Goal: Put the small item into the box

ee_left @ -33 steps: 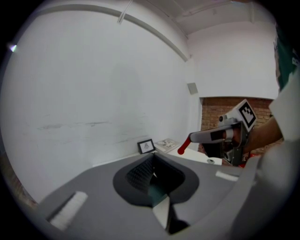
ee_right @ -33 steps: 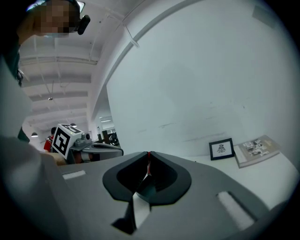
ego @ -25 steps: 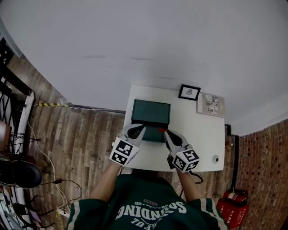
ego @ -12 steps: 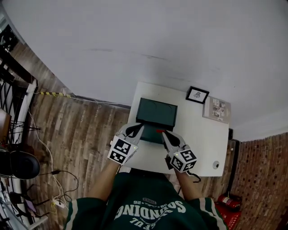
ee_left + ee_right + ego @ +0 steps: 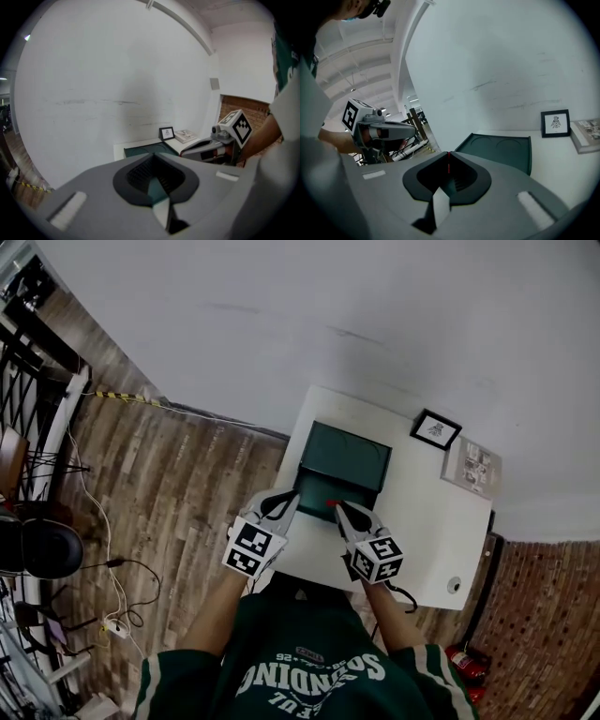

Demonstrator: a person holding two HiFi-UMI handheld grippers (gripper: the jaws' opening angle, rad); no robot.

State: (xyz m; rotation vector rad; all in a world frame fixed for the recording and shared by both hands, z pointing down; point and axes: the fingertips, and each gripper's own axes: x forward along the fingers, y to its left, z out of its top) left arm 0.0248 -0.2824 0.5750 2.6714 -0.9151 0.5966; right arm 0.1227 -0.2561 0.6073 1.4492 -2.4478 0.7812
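Note:
A dark green box (image 5: 345, 457) sits on the white table (image 5: 422, 521), toward its left end. My right gripper (image 5: 336, 507) hovers at the box's near edge, shut on a small thin red item (image 5: 332, 503). In the right gripper view that red item (image 5: 449, 167) shows as a sliver pinched between the closed tips, with the box (image 5: 501, 147) beyond. My left gripper (image 5: 292, 497) is beside the box's near left corner, its jaws together and nothing held. The left gripper view looks over the box (image 5: 140, 151) to the right gripper (image 5: 206, 147).
A small framed picture (image 5: 435, 429) and a flat booklet (image 5: 473, 468) lie at the table's far right. A small round object (image 5: 454, 584) sits near the front right corner. Wooden floor (image 5: 187, 484) lies left of the table, with cables and dark furniture (image 5: 42, 549).
The head view has shifted, so the table sits further right and up. Both grippers stay side by side at the box's near edge, the right still pinching the red item.

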